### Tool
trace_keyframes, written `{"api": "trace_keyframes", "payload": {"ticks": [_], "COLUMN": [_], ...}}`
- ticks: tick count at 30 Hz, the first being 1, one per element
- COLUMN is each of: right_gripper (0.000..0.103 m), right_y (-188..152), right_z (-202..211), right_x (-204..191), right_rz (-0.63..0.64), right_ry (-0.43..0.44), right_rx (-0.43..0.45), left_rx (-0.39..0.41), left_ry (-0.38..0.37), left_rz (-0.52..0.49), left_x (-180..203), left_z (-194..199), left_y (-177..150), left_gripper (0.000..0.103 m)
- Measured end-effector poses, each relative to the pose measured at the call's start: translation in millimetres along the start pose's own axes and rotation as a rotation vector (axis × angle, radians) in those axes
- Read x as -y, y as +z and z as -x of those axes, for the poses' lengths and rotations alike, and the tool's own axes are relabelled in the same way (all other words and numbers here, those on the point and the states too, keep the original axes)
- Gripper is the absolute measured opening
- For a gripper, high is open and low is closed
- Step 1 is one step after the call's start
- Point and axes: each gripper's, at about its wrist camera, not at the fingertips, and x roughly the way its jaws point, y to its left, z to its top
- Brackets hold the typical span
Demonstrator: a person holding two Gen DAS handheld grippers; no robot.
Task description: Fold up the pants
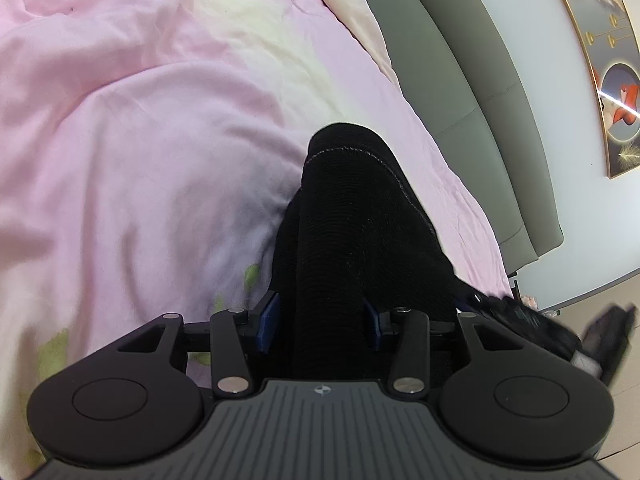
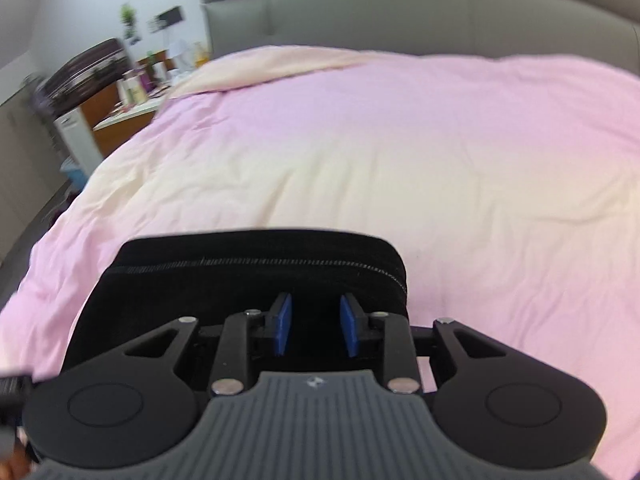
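Pink bedspread (image 2: 400,152) beneath black pants (image 2: 248,276), folded into a compact bundle ahead of both tongs.
Left gripper (image 1: 320,316) straddles the bundle, pads spread either side, contact unclear; right gripper (image 2: 316,324) stands apart, empty, just behind it. Folding looks nearly finished; next, release and withdraw.

Ahead of your right tool, a bed under a pink and cream duvet (image 2: 400,152), grey padded headboard (image 2: 400,8) behind it, cluttered wooden dresser (image 2: 132,92) far left, pale wall (image 1: 552,160) right of your left tool, gold-framed picture (image 1: 608,80) there
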Motion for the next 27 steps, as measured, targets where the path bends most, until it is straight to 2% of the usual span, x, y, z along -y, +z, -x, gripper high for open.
{"api": "trace_keyframes", "payload": {"ticks": [3,5,9,12,15,18,22,27], "right_gripper": [0.025,0.024,0.025,0.026,0.028,0.029,0.031,0.031], "right_y": [7,4,-6,-22,-51,-93,-151,-180], "right_z": [-36,-53,-62,-30,9,35,62,78], "right_x": [4,2,0,-3,-11,-16,-5,6], "right_rz": [-0.061,-0.048,-0.033,-0.045,-0.014,0.01,-0.083,-0.11], "right_ry": [-0.01,-0.028,-0.042,-0.04,0.008,0.003,0.032,0.039], "right_rx": [-0.015,-0.019,0.068,0.233,0.3,0.253,0.221,0.182], "left_rx": [-0.004,-0.006,-0.005,-0.002,0.002,0.004,-0.007,0.01], "left_ry": [0.007,0.008,0.006,0.003,0.01,0.012,0.004,0.005], "left_rz": [-0.005,-0.01,-0.008,0.003,-0.004,-0.002,-0.01,-0.049], "left_x": [-1,-2,-3,-5,-5,-4,-1,5], "left_z": [-2,-4,-7,-6,-5,-4,-4,0], "left_y": [1,1,2,3,3,2,0,-4], "left_gripper": [0.057,0.059,0.062,0.062,0.061,0.06,0.059,0.057]}}
